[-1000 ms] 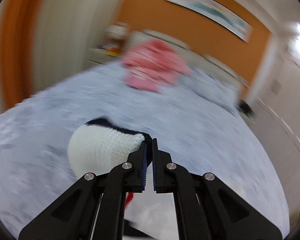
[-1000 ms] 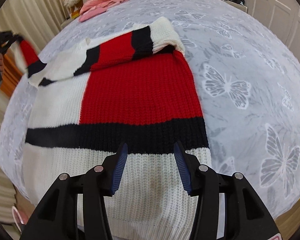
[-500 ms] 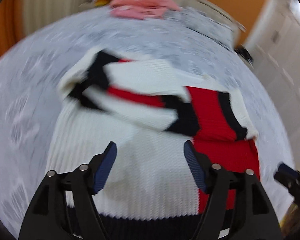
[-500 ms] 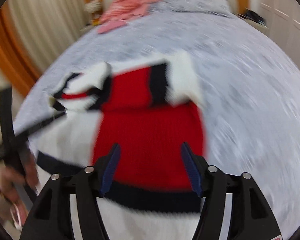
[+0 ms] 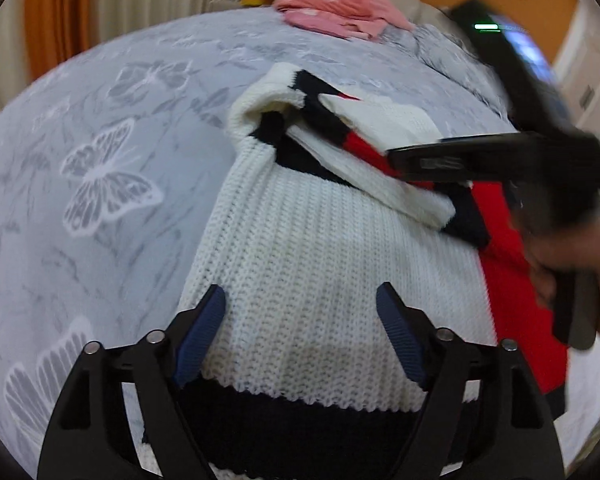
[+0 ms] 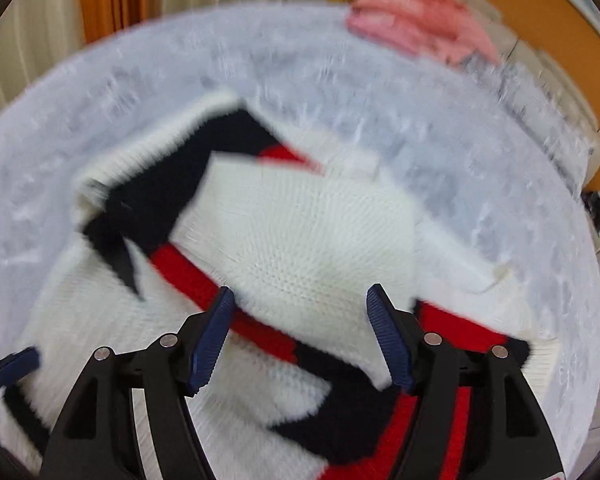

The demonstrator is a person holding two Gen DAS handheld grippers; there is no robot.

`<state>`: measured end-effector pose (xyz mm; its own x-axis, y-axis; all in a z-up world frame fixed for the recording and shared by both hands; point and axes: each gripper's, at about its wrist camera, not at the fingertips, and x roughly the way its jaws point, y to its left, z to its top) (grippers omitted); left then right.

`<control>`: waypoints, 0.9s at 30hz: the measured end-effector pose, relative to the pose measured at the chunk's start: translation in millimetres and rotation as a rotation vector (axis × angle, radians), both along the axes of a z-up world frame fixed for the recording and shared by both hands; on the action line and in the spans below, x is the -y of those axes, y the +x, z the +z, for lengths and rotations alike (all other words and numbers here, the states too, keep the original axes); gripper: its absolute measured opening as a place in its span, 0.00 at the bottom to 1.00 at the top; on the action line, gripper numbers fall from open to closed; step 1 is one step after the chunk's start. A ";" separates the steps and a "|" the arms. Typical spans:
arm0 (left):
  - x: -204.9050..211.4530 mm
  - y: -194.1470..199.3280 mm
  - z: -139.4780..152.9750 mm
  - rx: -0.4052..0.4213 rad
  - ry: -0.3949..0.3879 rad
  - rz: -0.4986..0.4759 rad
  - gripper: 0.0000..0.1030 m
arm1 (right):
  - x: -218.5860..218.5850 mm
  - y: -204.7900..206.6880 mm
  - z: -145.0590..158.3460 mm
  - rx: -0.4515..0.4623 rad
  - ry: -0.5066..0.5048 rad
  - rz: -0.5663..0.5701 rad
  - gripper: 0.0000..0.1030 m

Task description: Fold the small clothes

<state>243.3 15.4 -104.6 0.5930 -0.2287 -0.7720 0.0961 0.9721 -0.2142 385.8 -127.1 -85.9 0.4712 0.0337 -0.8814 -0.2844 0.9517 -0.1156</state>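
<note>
A knit sweater [image 5: 312,248] in white, red and black lies flat on the bed, with one sleeve [image 5: 372,152] folded across its chest. My left gripper [image 5: 300,328] is open and empty, hovering over the white lower part. My right gripper [image 6: 300,332] is open and empty above the folded sleeve [image 6: 296,232]. In the left wrist view the right gripper's body [image 5: 500,160] reaches in from the right over that sleeve, blurred. One blue pad of the left gripper [image 6: 16,364] shows at the right wrist view's left edge.
The grey bedspread [image 5: 100,184] with butterfly print surrounds the sweater. A pile of pink clothes [image 5: 336,12] lies at the head of the bed, also in the right wrist view [image 6: 420,28]. Curtains [image 5: 60,16] hang on the left.
My left gripper let go of the sleeve, which now lies across the sweater's chest, and drew back low over the white part. My right gripper moved forward over the folded sleeve.
</note>
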 end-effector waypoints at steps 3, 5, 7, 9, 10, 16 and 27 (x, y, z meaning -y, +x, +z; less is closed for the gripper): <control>1.5 -4.7 -1.3 0.023 0.010 -0.023 0.77 | 49.9 0.1 26.9 0.020 0.217 -0.170 0.11; -1.7 -6.5 -2.3 0.030 -0.020 -0.025 0.78 | 95.8 -11.8 46.5 0.069 0.345 -0.297 0.11; -1.0 -9.4 -3.8 0.046 -0.025 -0.028 0.81 | 146.3 -28.5 51.5 0.088 0.432 -0.426 0.11; 5.2 -12.2 -6.0 0.060 0.011 -0.038 0.84 | 179.5 -42.0 41.4 0.062 0.494 -0.507 0.11; 8.9 -13.0 -7.1 0.061 0.034 -0.043 0.85 | 190.4 -47.9 33.6 0.038 0.518 -0.540 0.11; 18.4 -9.7 -6.8 0.054 0.083 -0.053 0.88 | 215.4 -63.5 -1.6 -0.062 0.608 -0.627 0.11; 17.7 -14.0 0.3 0.028 0.119 -0.026 0.88 | 277.2 -104.8 -19.0 -0.059 0.599 -0.731 0.13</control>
